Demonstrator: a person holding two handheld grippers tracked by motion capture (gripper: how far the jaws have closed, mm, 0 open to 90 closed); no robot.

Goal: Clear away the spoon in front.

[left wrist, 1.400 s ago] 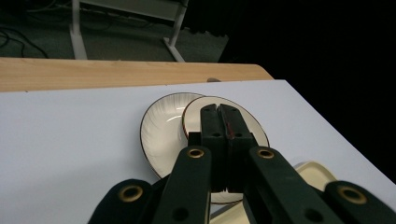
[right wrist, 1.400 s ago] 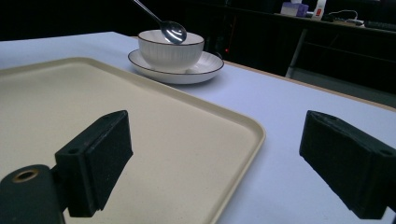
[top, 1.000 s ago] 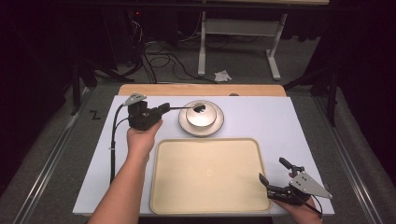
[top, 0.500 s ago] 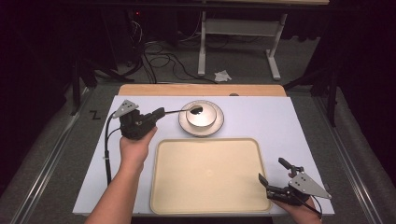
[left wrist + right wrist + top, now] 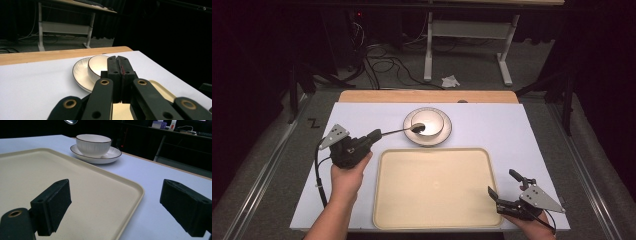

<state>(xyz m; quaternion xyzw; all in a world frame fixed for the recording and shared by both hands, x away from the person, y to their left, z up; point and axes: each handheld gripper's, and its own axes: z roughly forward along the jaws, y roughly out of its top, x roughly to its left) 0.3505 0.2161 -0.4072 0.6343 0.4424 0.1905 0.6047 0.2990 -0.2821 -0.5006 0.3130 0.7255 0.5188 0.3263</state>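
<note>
Leftward and toward the person goes the left gripper (image 5: 374,135) compared with a second ago, drawing the spoon (image 5: 404,130) along so that only its head now lies over the bowl (image 5: 428,122); the right gripper (image 5: 503,188) has kept its spot at the tray's near right corner.

High view first: the left gripper's jaws are pinched tight on the end of the spoon's thin handle, and the spoon bowl hovers at the left inner edge of the white bowl, which sits on a plate (image 5: 447,134) just beyond the cream tray (image 5: 432,222). Whether the spoon tip touches the bowl's inside I can't tell. The right gripper rests at the tray's corner, jaws spread wide, nothing between them.

Left gripper view: the two black jaws stand pressed together, pointing at the bowl (image 5: 96,65) and plate (image 5: 78,72); the spoon handle itself is hidden in the seam.

Right gripper view: jaws far apart and empty, looking across the tray (image 5: 130,187) toward the bowl (image 5: 93,143) on its plate (image 5: 113,152), with the spoon head (image 5: 70,121) hanging at the top edge.

My read: the spoon is being lifted out of the bowl. Next it likely wants a clean clear of the rim, then a swing toward the tray with the grip kept firm, since a thin handle can pivot.
</note>
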